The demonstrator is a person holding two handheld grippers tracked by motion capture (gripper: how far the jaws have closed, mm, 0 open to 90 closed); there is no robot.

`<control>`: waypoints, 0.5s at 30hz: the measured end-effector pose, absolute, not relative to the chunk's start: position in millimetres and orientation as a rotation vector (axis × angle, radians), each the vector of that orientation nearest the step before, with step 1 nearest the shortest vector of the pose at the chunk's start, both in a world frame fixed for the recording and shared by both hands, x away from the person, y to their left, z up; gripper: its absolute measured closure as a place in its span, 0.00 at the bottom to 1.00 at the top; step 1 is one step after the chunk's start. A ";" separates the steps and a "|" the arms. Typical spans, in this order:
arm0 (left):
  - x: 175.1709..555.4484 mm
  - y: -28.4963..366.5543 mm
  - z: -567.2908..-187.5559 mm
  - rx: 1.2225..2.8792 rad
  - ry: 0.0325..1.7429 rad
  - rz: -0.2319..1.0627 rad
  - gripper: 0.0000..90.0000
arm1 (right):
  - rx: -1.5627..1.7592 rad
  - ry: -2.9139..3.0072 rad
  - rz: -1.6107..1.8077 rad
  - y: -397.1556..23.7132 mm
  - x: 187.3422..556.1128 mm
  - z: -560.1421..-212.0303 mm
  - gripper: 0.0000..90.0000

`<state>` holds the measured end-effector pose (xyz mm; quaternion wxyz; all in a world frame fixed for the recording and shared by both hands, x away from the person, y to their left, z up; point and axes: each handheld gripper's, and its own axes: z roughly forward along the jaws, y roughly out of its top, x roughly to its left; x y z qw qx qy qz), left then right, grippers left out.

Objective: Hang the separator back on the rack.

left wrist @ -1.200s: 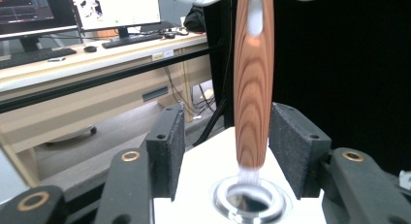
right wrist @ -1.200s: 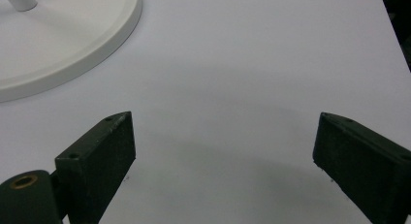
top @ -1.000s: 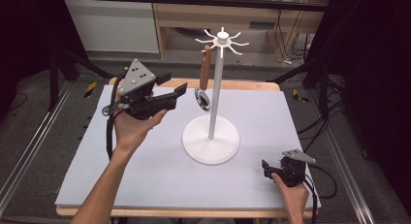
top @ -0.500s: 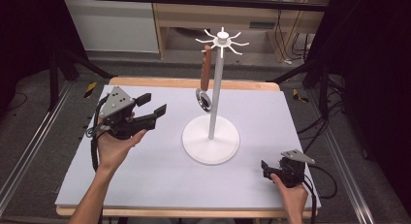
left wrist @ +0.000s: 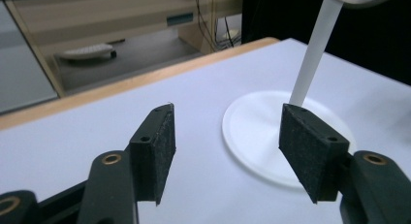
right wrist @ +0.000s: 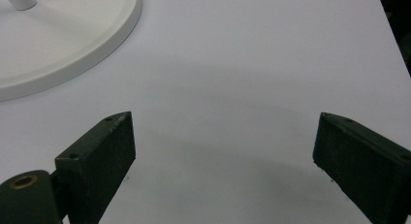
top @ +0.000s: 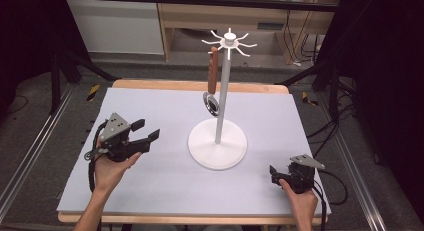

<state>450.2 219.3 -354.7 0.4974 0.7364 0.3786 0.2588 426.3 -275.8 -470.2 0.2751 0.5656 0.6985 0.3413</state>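
Now, stand: the white hook stand (top: 218, 141) sits upright on the table (top: 150, 201), a little right of centre, its pole vertical and its round base flat.
Hanging tool: a wooden-handled utensil (top: 213, 71) hangs from the hooks at the top, long axis vertical, handle up, metal head (top: 212, 103) down beside the pole.
Change: since a second ago the left gripper (top: 148, 131) has come down and away from the stand toward the table's left side; the utensil hangs as before and the right gripper (top: 274, 172) has kept its spot.
Left gripper jaws: they have just been opening and stand wide apart with nothing between them, pointing toward the stand's base.
Left hand: the hand (top: 112, 166) holds the gripper from below, forearm reaching in from the bottom edge.
Right gripper jaws: spread wide, empty, low over the table near the front right corner, beside the base.
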 end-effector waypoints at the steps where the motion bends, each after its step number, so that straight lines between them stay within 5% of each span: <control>1: 450.4 221.7 -359.6 1.786 0.930 0.625 0.42 | 1.525 1.875 0.918 -275.6 426.1 -470.3 0.09; 15: 453.6 264.0 -416.7 1.797 1.096 0.605 0.40 | 1.541 1.871 0.898 -279.4 426.3 -472.2 0.09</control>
